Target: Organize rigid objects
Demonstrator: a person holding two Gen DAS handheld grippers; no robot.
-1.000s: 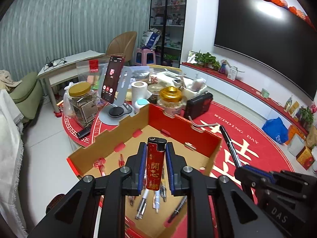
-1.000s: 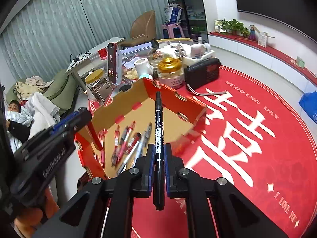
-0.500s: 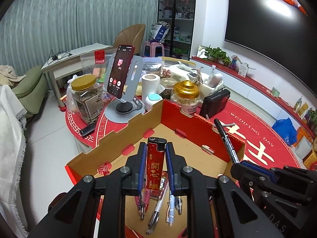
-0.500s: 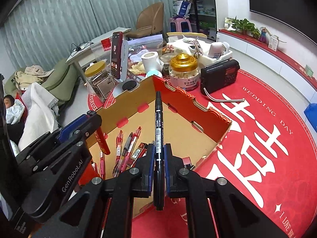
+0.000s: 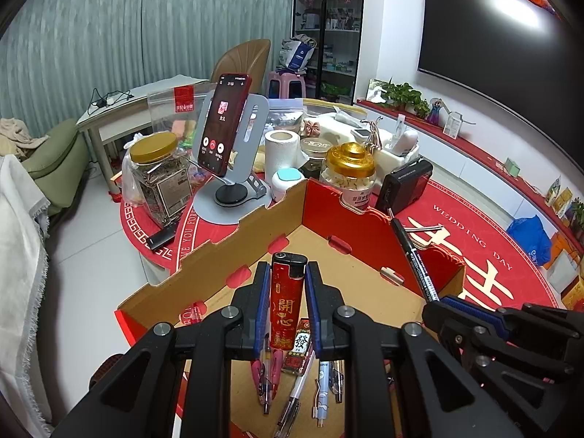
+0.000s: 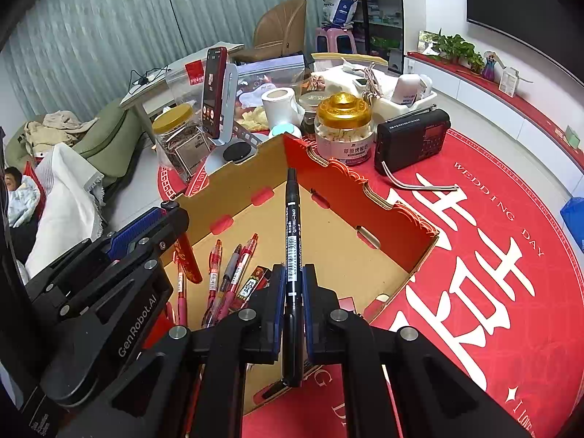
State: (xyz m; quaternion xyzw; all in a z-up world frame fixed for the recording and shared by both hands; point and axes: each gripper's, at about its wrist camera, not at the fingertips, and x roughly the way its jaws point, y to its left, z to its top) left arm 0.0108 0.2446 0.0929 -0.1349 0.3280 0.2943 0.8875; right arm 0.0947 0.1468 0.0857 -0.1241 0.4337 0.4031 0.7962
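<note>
My left gripper (image 5: pixel 286 277) is shut on a red lighter (image 5: pixel 286 303) with gold characters, held upright over the open cardboard box (image 5: pixel 219 252). My right gripper (image 6: pixel 292 277) is shut on a black marker (image 6: pixel 293 233) that points out over the same box (image 6: pixel 383 215). Several red and grey pens (image 6: pixel 230 273) and a second lighter (image 5: pixel 298 345) lie on the box floor. In the left wrist view the right gripper (image 5: pixel 449 301) and its marker (image 5: pixel 416 259) show at the right. The left gripper (image 6: pixel 171 215) with the red lighter (image 6: pixel 188 261) appears at the left of the right wrist view.
Behind the box stand a phone on a grey stand (image 5: pixel 224 127), a gold-lidded jar (image 5: pixel 157 179), a paper roll (image 5: pixel 280 153), a gold-capped jar (image 5: pixel 349 175) and a black radio (image 5: pixel 403 186). A red round cloth (image 6: pixel 492 255) covers the table. A person lies at far left (image 6: pixel 14 189).
Both grippers have moved closer over the box, which now fills more of each view. Grips on the lighter and marker are unchanged.
</note>
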